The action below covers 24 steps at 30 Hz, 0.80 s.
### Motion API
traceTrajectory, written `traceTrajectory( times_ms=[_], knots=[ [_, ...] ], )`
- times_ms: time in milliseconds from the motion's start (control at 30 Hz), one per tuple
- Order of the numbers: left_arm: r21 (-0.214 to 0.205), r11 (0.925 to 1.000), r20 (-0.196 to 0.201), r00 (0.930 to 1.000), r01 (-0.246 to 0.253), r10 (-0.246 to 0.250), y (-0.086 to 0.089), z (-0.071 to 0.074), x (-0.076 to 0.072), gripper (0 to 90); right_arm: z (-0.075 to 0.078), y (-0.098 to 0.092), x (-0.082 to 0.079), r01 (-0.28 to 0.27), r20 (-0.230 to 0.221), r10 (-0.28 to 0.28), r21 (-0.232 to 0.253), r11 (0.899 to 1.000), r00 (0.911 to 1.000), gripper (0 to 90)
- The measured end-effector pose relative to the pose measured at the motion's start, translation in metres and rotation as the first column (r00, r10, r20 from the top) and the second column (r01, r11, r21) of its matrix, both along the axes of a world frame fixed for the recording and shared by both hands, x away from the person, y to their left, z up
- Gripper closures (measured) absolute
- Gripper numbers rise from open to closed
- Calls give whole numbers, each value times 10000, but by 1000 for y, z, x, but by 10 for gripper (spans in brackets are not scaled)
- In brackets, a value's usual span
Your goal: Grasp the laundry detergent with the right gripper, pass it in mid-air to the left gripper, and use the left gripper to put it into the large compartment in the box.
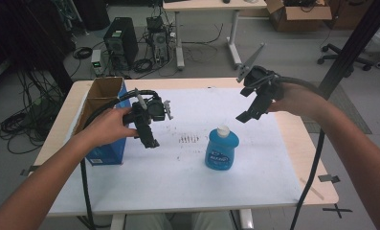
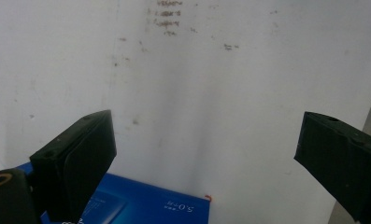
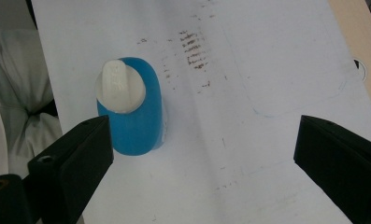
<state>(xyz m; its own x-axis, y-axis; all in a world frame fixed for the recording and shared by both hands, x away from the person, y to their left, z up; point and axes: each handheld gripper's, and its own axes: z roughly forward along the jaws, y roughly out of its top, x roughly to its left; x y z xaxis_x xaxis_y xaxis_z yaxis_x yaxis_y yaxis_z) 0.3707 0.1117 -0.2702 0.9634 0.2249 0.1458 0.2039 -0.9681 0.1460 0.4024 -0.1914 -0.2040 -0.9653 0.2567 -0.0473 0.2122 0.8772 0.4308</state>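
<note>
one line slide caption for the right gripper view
Open right gripper above an upright blue bottle with white cap on white paper.

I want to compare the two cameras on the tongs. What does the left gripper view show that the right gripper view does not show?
The left gripper view alone shows the blue box at its bottom edge, beneath the open left tongs. The right gripper view alone shows the blue bottle with its white cap, standing upright, and the wooden table edge. Both show the white sheet with brown smudges, and open black jaws holding nothing.

A wooden counter (image 1: 293,139) under a stained white sheet (image 1: 178,167) carries a blue soap bottle (image 1: 221,149) centre-right and an open blue carton (image 1: 104,120) far left.
</note>
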Motion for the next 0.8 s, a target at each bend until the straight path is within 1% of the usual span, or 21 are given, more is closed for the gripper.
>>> traceTrajectory(
  times_ms=[333,567,767,800],
  knots=[
    [-34,10000,18,10000,-17,17,1,0,0,55,-4,-11,-11,104,-83,-104,57,9999,9999,45],
    [-35,10000,18,10000,-72,72,2,1,0,55,-11,-17,-18,136,-138,-135,97,9999,9998,43],
    [-16,10000,24,10000,-46,46,1,1,0,55,-19,-21,-23,170,-226,-166,172,9997,9996,43],
    [-66,10000,24,10000,-71,71,0,1,-1,55,-21,-23,-24,189,-234,-184,239,9995,9996,42]
  ],
)
